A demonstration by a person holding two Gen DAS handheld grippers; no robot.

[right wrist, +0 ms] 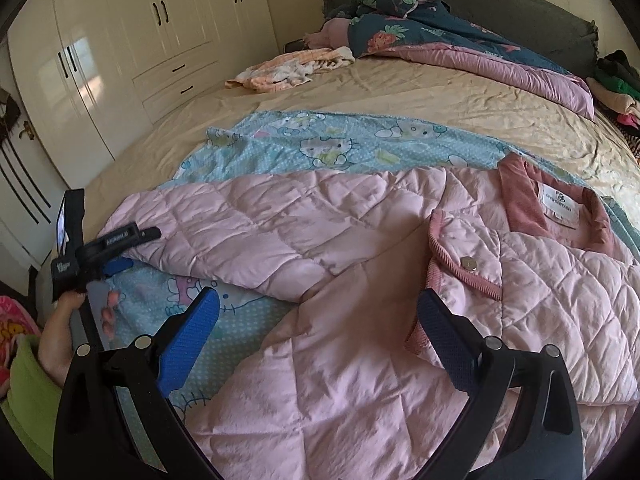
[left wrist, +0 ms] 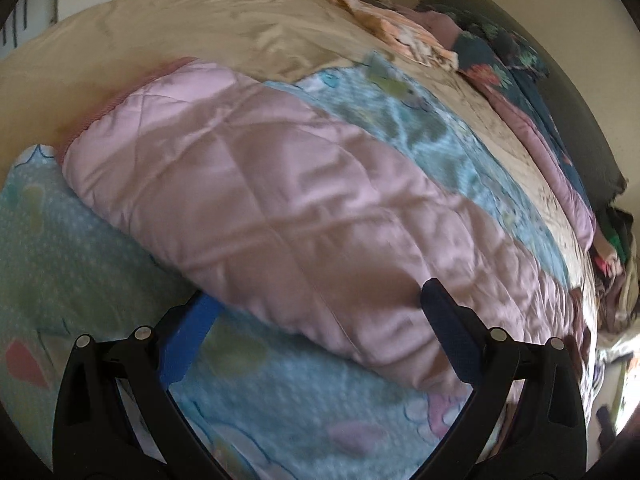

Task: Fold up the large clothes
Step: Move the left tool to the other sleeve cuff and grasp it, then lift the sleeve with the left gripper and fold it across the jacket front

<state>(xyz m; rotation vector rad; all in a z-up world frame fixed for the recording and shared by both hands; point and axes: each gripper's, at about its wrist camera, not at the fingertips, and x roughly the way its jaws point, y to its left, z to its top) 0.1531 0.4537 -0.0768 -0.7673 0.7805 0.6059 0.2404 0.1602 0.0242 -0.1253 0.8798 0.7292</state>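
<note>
A pale pink quilted jacket with a darker corduroy collar (right wrist: 360,248) is laid on a light blue cartoon-print sheet (right wrist: 328,144), which is itself spread over the beige-covered bed (right wrist: 460,96); the sheet is judged to serve as a clean folding surface. The jacket is seen with its collar to the right and one sleeve (left wrist: 280,208) drawn across the body, so a first fold appears to be in hand. The left gripper (right wrist: 120,254) is seen at the sleeve end in the right wrist view, held low at the cuff; in its own view its fingers stand wide apart on either side of the sleeve fabric, with nothing clamped. The right gripper (right wrist: 320,320) is held above the jacket's front panel near the snap-button placket (right wrist: 466,262), its fingers likewise spread and empty, presumably so that the body may be steadied or the next edge taken. A dark floral duvet with pink lining (right wrist: 440,36) and a crumpled peach cloth (right wrist: 292,66) are left at the head of the bed, well apart from the jacket. White wardrobes (right wrist: 120,40) are noted beyond.
</note>
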